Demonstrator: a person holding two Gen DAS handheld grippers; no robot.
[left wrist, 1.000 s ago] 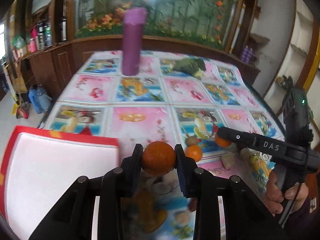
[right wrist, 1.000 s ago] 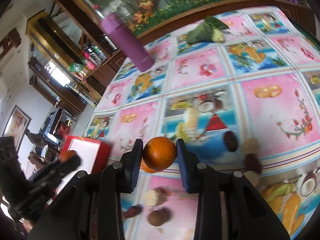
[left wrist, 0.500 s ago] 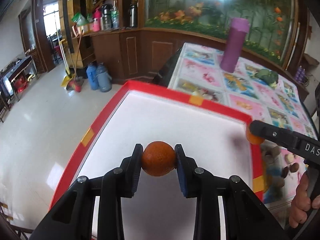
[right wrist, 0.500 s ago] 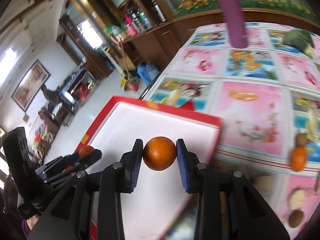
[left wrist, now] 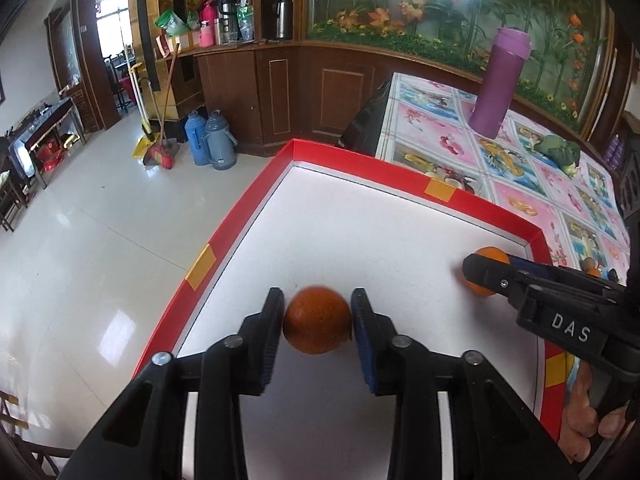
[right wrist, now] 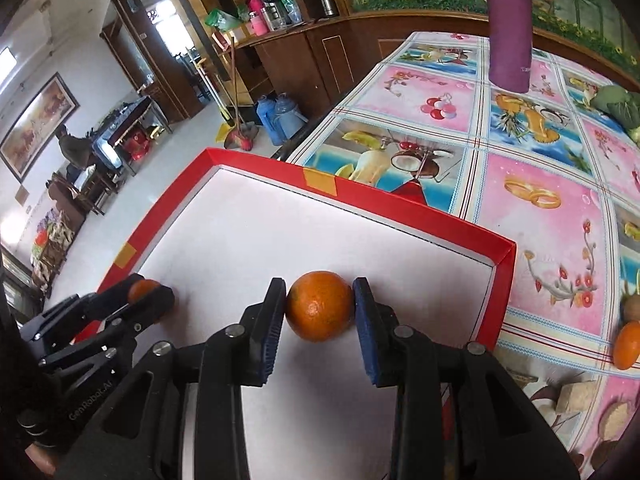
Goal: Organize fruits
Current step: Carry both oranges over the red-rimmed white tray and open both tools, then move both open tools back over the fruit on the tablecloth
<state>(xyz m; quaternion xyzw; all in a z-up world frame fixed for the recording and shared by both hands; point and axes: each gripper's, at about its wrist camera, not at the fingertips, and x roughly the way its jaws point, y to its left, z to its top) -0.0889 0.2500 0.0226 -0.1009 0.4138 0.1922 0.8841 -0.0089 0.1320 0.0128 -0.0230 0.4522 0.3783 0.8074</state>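
A red-rimmed tray with a white floor lies at the table's left end. My left gripper is shut on a dark orange, low over the tray's near left part. My right gripper is shut on a brighter orange just inside the tray's right wall. The right gripper with its orange also shows at the right of the left wrist view. In the right wrist view, the left gripper and its orange appear at the left.
One more orange and a brown fruit lie on the patterned tablecloth right of the tray. A tall purple bottle and a green bundle stand farther back. The floor drops away left of the tray.
Both grippers carried their oranges from over the tablecloth to over the tray and came down close to its white floor. Each still holds its orange.
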